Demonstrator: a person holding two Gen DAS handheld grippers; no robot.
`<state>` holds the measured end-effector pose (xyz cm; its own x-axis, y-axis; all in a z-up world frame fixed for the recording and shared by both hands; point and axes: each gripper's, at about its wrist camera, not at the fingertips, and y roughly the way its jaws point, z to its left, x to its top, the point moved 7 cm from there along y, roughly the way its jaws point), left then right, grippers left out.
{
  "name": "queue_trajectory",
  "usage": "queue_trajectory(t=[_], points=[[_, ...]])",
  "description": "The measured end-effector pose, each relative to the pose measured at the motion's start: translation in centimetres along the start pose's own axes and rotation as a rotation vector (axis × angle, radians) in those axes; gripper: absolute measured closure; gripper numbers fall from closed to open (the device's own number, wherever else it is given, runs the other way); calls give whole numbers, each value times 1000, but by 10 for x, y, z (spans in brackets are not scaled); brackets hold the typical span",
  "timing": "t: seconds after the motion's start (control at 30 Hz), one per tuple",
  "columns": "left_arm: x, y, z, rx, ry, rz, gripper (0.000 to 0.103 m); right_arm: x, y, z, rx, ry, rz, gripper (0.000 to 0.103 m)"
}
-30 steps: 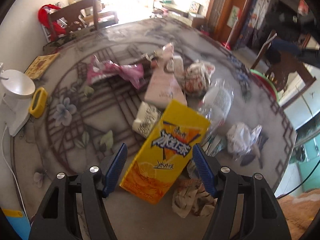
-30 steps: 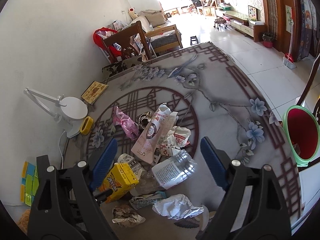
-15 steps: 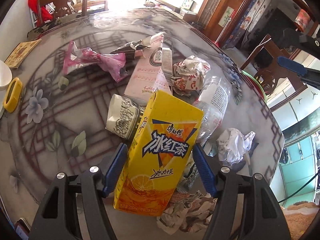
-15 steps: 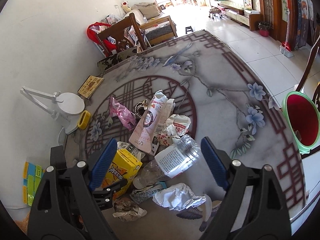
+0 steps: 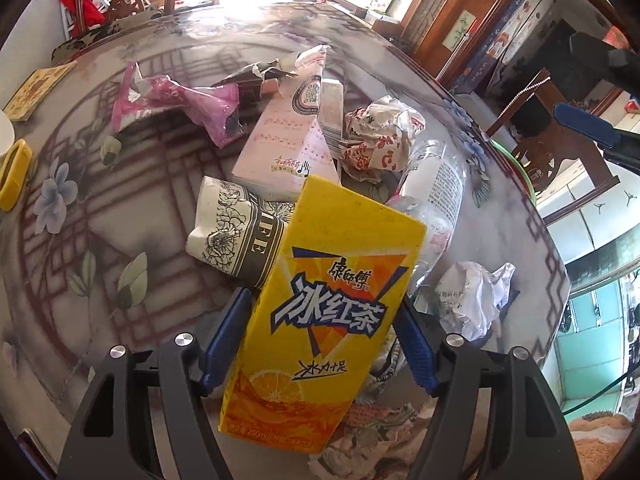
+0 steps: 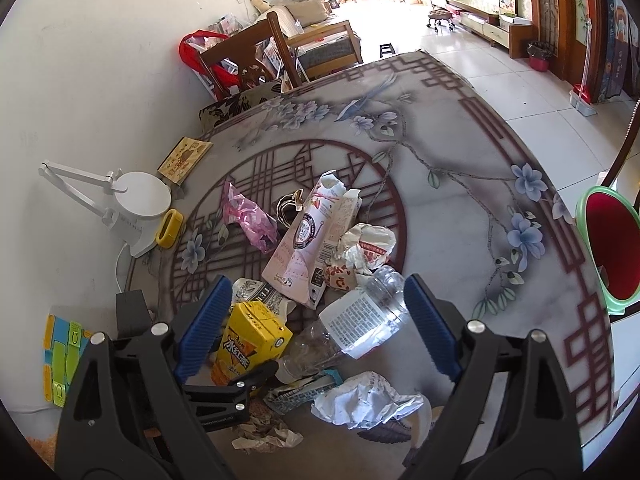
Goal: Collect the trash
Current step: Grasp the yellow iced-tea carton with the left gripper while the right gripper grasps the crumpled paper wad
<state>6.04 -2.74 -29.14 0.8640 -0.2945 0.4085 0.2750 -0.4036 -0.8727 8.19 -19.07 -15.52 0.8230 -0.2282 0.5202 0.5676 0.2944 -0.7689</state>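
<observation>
My left gripper [image 5: 320, 336] is shut on a yellow iced-tea carton [image 5: 320, 316] and holds it tilted above the table; the carton also shows in the right wrist view [image 6: 248, 348]. My right gripper [image 6: 316, 324] is open and empty, above a clear plastic bottle [image 6: 360, 328]. On the table lie a pink milk carton [image 6: 308, 248], a pink wrapper [image 6: 252, 220], a paper coffee cup [image 5: 236, 232], a crumpled food wrapper [image 5: 380, 140] and white crumpled paper [image 6: 364, 400].
A green bin with a red liner [image 6: 608, 248] stands off the table's right edge. A white desk lamp [image 6: 132, 204], a yellow object [image 6: 168, 228] and a small book [image 6: 184, 160] sit at the table's left. A wooden chair [image 6: 248, 60] stands behind.
My left gripper has closed on the yellow carton and lifted it, moving forward over the trash pile. My right gripper has moved slightly closer to the bottle.
</observation>
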Motion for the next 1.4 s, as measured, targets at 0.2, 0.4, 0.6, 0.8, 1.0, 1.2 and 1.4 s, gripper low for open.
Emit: queue_trajectory(t=[0.2,0.4,0.6,0.8,1.0,1.2,1.4], points=[[10,-18,0,-22,-48,-73,39,2,14,-5,-1,11,29,17],[40,-72,11,1,-156,-262,40,5,36,-11,-13,10,72,17],[57,-96,32,68,-269,-361,39,9,76,-28,-54,7,149,17],[56,-96,47,90,-306,-345,39,5,123,-39,-69,4,245,17],[55,-94,51,104,-317,-333,39,-4,147,-34,-59,-31,293,25],[57,-93,50,111,-321,-331,39,0,145,-27,-22,-63,279,63],[62,-102,47,139,-322,-356,39,20,98,-6,-52,-153,126,64]])
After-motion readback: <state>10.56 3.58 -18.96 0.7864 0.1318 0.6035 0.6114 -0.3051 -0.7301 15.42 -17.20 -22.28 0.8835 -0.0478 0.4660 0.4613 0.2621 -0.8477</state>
